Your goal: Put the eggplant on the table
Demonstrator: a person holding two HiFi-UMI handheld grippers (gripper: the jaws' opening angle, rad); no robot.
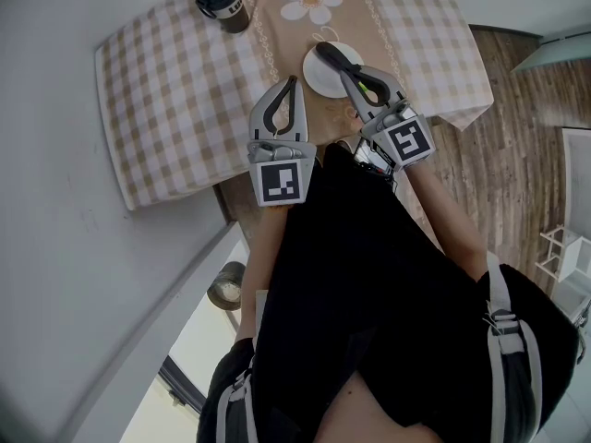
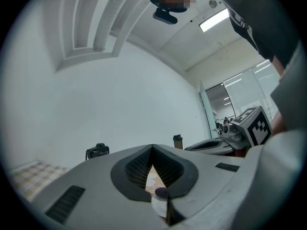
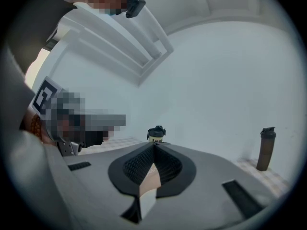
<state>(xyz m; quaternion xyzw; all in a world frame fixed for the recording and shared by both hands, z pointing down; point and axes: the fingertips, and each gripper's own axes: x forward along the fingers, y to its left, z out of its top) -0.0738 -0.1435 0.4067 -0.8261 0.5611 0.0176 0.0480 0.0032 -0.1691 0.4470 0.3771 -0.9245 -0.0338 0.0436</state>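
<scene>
A dark eggplant [image 1: 332,54] lies on a small white plate [image 1: 317,79] on the tan runner of the table. My right gripper [image 1: 344,70] reaches over the plate, its tips by the eggplant's near end; whether they touch it I cannot tell. In the right gripper view its jaws [image 3: 153,145] meet with nothing between them. Just left of the plate, my left gripper [image 1: 293,82] is shut and empty. Through the gap behind the left gripper's [image 2: 152,148] tips I see the eggplant's end [image 2: 161,192] on the plate [image 2: 160,206].
A checkered cloth [image 1: 175,90] covers the table, which stands against a white wall. A lidded cup [image 1: 223,0] stands at the far left, and a dark bottle [image 3: 266,148] further off. A roll of tape [image 1: 226,286] lies on the floor below the near table edge.
</scene>
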